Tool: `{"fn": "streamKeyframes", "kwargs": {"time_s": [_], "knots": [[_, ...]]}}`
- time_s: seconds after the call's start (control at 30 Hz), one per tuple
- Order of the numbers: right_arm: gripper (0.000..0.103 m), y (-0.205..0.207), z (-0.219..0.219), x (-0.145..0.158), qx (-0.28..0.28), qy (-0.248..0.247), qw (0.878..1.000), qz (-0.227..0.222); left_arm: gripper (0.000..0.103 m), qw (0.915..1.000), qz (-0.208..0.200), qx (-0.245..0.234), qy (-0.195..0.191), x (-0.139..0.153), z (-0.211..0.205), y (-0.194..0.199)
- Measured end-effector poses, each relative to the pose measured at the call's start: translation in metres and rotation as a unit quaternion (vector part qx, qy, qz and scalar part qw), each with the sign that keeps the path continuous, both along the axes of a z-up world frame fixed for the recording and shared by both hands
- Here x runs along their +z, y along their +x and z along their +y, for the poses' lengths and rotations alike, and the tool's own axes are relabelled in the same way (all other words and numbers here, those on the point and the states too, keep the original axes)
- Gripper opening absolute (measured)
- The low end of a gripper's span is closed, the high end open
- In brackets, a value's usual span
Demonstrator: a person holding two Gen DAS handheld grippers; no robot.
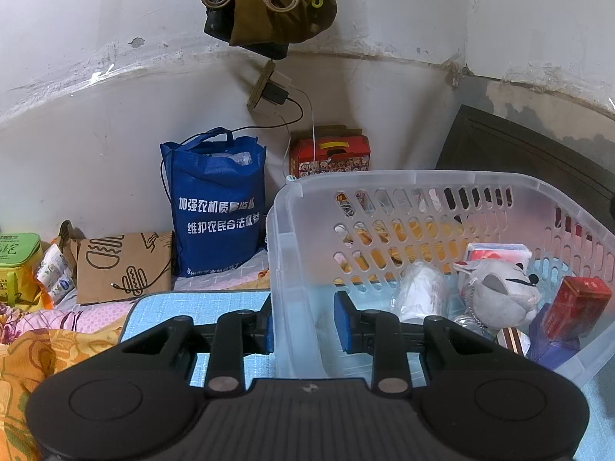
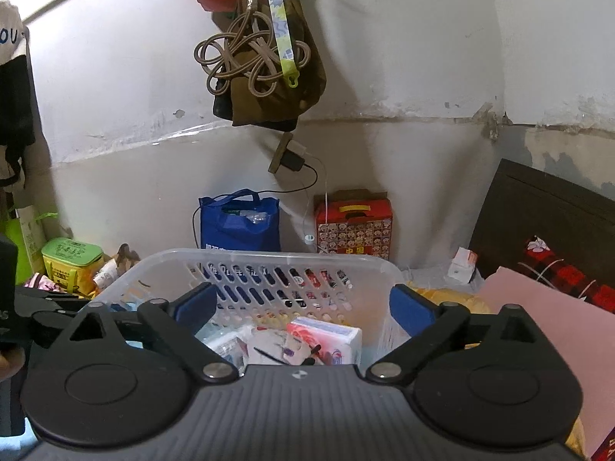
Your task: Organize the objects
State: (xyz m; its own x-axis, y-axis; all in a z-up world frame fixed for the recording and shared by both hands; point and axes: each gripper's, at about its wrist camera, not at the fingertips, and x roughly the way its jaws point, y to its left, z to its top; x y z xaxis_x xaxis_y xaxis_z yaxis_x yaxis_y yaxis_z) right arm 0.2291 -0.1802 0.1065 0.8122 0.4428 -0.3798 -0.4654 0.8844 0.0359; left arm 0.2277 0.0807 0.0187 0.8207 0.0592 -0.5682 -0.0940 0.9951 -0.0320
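Note:
A clear plastic basket [image 1: 292, 199] stands on a light blue mat [image 1: 161, 307]. It holds a grey plush toy [image 1: 496, 292], a white wrapped bundle [image 1: 419, 292], a red tin [image 1: 576, 303] and a red-and-white pack [image 1: 496, 251]. My left gripper [image 1: 303, 324] straddles the basket's left wall, one pad outside and one inside, with a gap left. My right gripper [image 2: 303, 303] is wide open above the basket [image 2: 269, 255], over the pack [image 2: 326, 336] and a few small items.
A blue tote bag [image 1: 217, 199], a red carton [image 1: 330, 153] and a brown paper bag [image 1: 123, 265] stand by the wall. A green box [image 1: 19, 257] is far left. Cords and a bag [image 1: 269, 0] hang above. A dark headboard [image 2: 546, 211] and pink cloth [image 2: 546, 326] lie right.

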Motion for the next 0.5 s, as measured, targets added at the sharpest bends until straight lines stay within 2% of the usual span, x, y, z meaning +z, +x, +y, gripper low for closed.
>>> {"fn": "streamKeyframes", "kwargs": {"time_s": [0.5], "knots": [[0.101,-0.0111,-0.0113,-0.0016,0.008,0.021,1.0,0.005,0.034,1.0,-0.002,0.001,-0.001,0.0013,0.0001,0.0009]]}}
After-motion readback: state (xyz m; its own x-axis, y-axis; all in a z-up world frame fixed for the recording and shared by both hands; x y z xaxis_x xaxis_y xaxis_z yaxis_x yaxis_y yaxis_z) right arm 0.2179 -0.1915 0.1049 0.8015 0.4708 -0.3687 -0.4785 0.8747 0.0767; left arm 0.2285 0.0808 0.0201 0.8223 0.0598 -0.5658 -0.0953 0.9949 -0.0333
